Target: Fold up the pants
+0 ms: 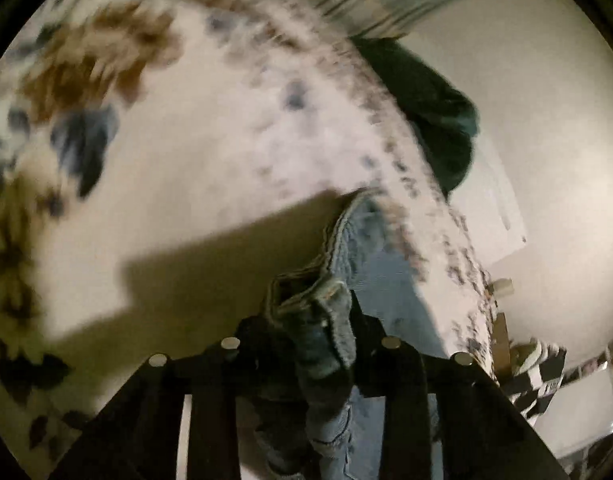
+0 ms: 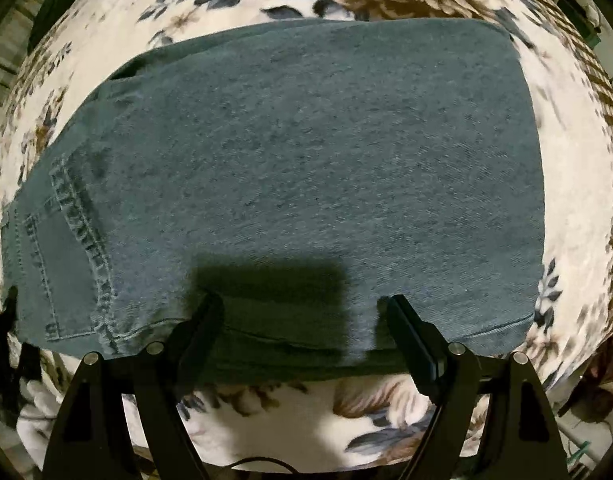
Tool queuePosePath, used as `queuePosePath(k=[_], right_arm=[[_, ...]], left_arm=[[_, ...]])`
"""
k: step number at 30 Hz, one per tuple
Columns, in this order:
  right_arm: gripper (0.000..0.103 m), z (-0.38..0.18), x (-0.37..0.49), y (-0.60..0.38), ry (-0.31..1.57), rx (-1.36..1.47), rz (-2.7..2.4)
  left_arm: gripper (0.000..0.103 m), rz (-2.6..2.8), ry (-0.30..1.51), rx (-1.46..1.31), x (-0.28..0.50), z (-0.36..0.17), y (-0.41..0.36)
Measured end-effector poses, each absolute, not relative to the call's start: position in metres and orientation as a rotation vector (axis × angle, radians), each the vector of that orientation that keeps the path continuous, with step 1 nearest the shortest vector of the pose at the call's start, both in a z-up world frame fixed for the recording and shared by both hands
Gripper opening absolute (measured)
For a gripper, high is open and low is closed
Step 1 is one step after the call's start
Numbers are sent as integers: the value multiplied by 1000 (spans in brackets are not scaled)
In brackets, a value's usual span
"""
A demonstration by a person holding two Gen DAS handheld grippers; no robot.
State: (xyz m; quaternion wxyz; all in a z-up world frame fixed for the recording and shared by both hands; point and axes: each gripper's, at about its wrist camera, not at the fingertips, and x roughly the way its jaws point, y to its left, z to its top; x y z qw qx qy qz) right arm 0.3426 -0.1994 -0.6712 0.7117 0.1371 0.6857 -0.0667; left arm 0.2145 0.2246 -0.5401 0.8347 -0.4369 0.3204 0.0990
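The blue denim pants (image 2: 306,168) lie folded flat on a floral blanket (image 2: 566,208), with a back pocket and seam at the left. My right gripper (image 2: 302,304) is open, its two black fingers spread just above the pants' near edge, holding nothing. My left gripper (image 1: 314,320) is shut on a bunched edge of the denim pants (image 1: 330,304), lifted above the blanket; the view is blurred by motion. The pale inner side of the fabric hangs to the right of the fingers.
The floral blanket (image 1: 186,140) covers the surface in both views. In the left wrist view a dark green cloth (image 1: 438,120) lies past the blanket's edge, near a pale wall, with a checkered item (image 1: 538,380) at the right.
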Motion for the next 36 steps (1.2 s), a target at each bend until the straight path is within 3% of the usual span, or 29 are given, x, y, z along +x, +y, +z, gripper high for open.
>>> queuePosePath(k=[7,12,15,22,24,28,29,30,32,36], right_arm=[[85,-659,317,-249,1488,382,-144],[85,-630,296,-301,1433,423,-165],[85,-616,283,-342,1405,450,-199],[85,-610,241,-447,1383,508,-353],[85,-610,230,-476,1383,525,-388],[85,-603,224,-504,1326,608,-326],[85,-602,226,-507,1309,629,-287],[85,-601,228,-508,1298,646,-254],[85,-598,238,-504,1270,689,-144],[85,-608,276,-470,1285,676,25]], left_arm=[[26,14,553,-709,212,-423,146],[25,-190,543,-629,221,-376,55],[25,-349,544,-734,230,-379,-5],[25,-582,749,-588,249,-429,-176],[18,-622,841,-520,251,-446,-206],[23,-602,955,-434,253,-452,-213],[34,-586,983,-425,253,-451,-210],[61,-550,1007,-411,253,-451,-203],[96,-465,1025,-388,255,-444,-182],[97,-315,1034,-337,257,-451,-140]])
